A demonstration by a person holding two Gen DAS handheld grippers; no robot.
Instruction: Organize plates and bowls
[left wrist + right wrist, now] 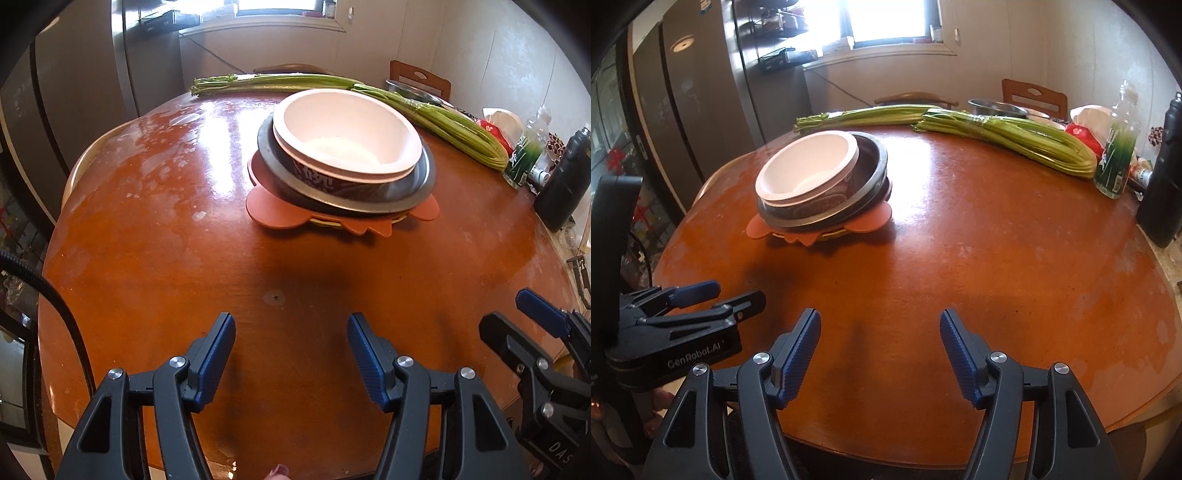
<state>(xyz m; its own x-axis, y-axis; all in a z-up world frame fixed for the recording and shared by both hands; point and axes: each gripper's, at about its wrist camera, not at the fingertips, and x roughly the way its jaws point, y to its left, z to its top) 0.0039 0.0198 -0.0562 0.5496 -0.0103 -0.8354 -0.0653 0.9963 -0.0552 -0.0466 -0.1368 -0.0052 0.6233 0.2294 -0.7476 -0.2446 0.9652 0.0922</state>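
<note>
A white bowl (347, 147) (809, 162) sits tilted inside a metal bowl (369, 199) (875, 166). Both rest on an orange crab-shaped plate (273, 210) (871, 219), and a yellowish edge shows beneath it. The stack stands on the far half of the round wooden table (166, 240) (997, 240). My left gripper (291, 332) (735, 293) hangs open over the near table, well short of the stack. Just to its right, my right gripper (881, 328) (506, 312) is also open. Nothing is between either pair of fingers.
Long celery bunches (443, 122) (1015, 142) lie across the back of the table. A clear bottle (1119, 147), a black bottle (565, 177) (1163, 177), a red packet and another metal bowl (997, 107) crowd the right rear. A chair (1034, 92) and a fridge (74, 92) stand beyond.
</note>
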